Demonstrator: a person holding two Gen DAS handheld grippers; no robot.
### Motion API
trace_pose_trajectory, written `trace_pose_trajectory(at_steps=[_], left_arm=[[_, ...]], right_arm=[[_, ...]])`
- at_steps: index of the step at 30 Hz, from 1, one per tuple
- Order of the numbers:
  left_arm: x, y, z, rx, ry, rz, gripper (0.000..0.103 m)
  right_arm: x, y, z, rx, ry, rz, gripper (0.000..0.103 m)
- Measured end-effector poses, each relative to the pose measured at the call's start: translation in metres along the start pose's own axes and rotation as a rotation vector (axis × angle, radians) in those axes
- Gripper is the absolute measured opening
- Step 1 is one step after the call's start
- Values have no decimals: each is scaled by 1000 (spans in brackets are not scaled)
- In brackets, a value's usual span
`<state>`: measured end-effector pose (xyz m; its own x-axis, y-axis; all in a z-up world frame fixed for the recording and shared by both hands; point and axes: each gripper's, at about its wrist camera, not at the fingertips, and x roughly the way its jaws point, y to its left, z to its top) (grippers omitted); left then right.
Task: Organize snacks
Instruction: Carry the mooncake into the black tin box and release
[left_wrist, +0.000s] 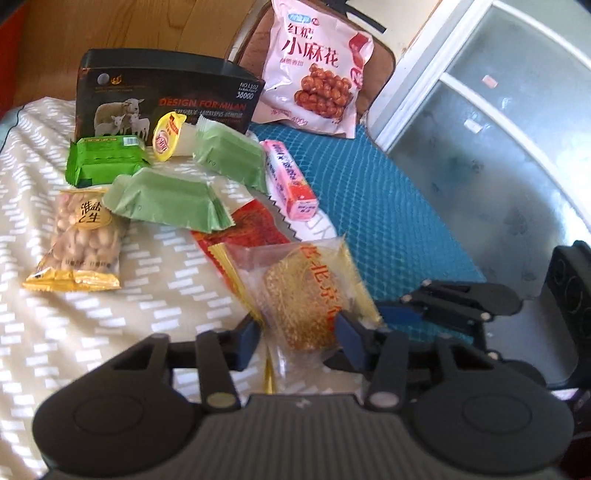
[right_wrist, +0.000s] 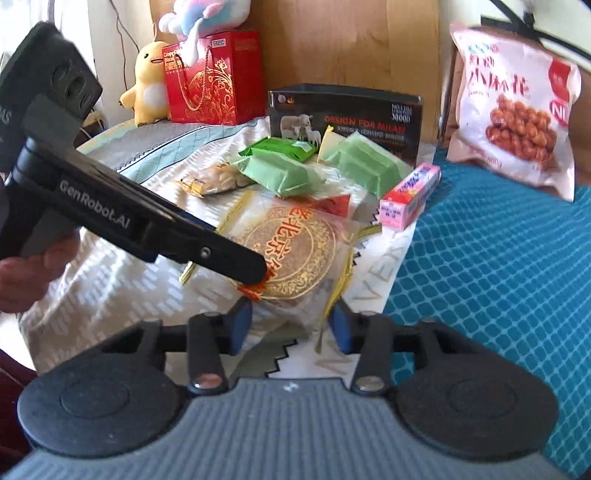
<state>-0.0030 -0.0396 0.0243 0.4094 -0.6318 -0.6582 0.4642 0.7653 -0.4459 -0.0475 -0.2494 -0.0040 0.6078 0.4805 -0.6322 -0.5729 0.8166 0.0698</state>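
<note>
A clear packet with a round golden cake (left_wrist: 306, 295) (right_wrist: 291, 247) lies tilted at the near end of the snack pile. My left gripper (left_wrist: 299, 336) has its blue pads against both sides of the packet. In the right wrist view it reaches in from the left, the left gripper (right_wrist: 258, 275) ending on the packet's near edge. My right gripper (right_wrist: 291, 325) closes on the packet's lower corner; from the left wrist it shows as the right gripper (left_wrist: 388, 314) at the wrapper's right edge. Behind lie peanuts (left_wrist: 83, 236), pale green packets (left_wrist: 166, 199), a pink stick box (left_wrist: 290, 181) and a red packet (left_wrist: 247, 229).
A black box (left_wrist: 166, 96) stands at the back with a yellow jelly cup (left_wrist: 168, 136) and a dark green pack (left_wrist: 107, 158) before it. A big pink bag (left_wrist: 317, 74) leans behind the blue mat (left_wrist: 388, 206). A red gift bag (right_wrist: 210, 77) and yellow plush (right_wrist: 146, 85) sit far left.
</note>
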Motion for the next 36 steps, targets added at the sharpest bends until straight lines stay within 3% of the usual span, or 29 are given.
trace_pose_trajectory(at_steps=[6,12,17,21,23,25,27,30,33,36], left_arm=[[-34,-3,32,56,-111,43,44],[-43,3,109,144,-245,150,45],[-17,37,173,88,-271,225,44],[9,65,198,18,-257,260,46],[19,76,200,-8,-254,294,56],[24,80,198,-14,-251,317,57],[16,83,190,-1,-268,308,60],[-10,86,173,6,-315,277,69],[-28,86,148,-11,-313,234,70],[-34,86,119,-46,-286,185,70]], right_arm=[[-6,7,31,-22,-112,2,32],[26,-24,102,-8,-245,-33,33],[80,-62,153,38,-212,-30,33],[117,-73,170,12,-173,-73,35],[124,-74,170,12,-183,-109,39],[120,-75,168,13,-199,-136,47],[107,-79,161,21,-223,-126,48],[84,-83,144,11,-252,-82,59],[82,-85,126,-12,-185,-31,70],[100,-76,113,-88,-56,-20,76]])
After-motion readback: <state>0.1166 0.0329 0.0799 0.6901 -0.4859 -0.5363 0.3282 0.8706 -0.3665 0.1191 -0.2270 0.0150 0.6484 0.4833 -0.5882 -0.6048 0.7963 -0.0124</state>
